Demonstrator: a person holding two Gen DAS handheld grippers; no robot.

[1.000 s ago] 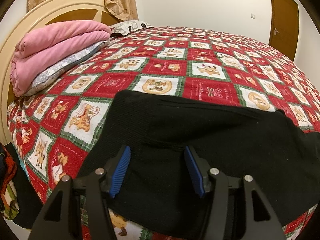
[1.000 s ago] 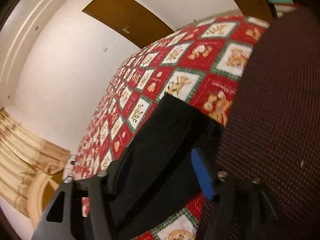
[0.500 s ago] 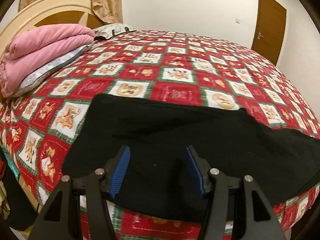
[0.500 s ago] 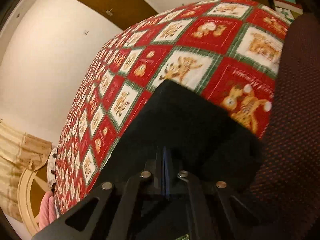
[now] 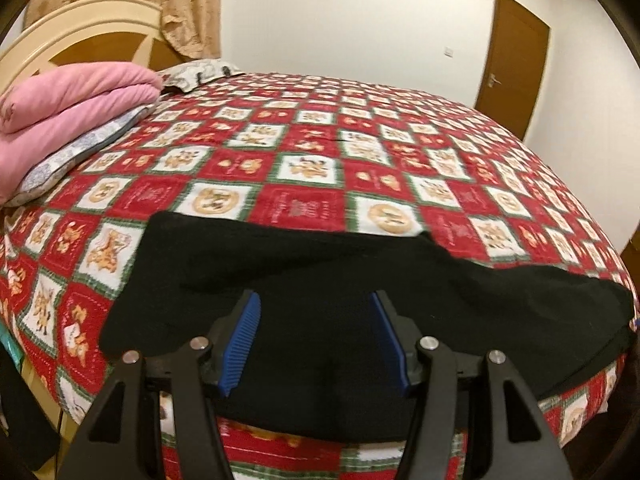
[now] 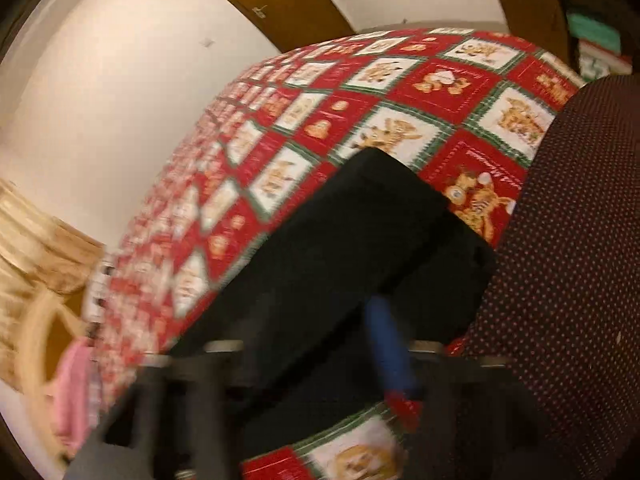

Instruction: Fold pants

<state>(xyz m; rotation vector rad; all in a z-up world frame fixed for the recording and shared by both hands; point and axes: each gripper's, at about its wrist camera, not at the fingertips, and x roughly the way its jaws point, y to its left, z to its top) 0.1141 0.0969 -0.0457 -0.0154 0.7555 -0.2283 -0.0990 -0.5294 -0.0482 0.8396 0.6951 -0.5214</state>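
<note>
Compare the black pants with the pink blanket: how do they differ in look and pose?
The black pants lie spread in a thin, flat layer near the bed's front edge; the pink blanket sits folded in a thick stack by the headboard. The pants rest directly on the red patchwork bedspread, whereas the blanket rests on a pillow. Both are soft fabric, and the left gripper holds neither.

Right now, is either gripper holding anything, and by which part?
Left gripper: jaws open above the black knit pants, holding nothing. Right gripper: too blurred to tell.
</note>
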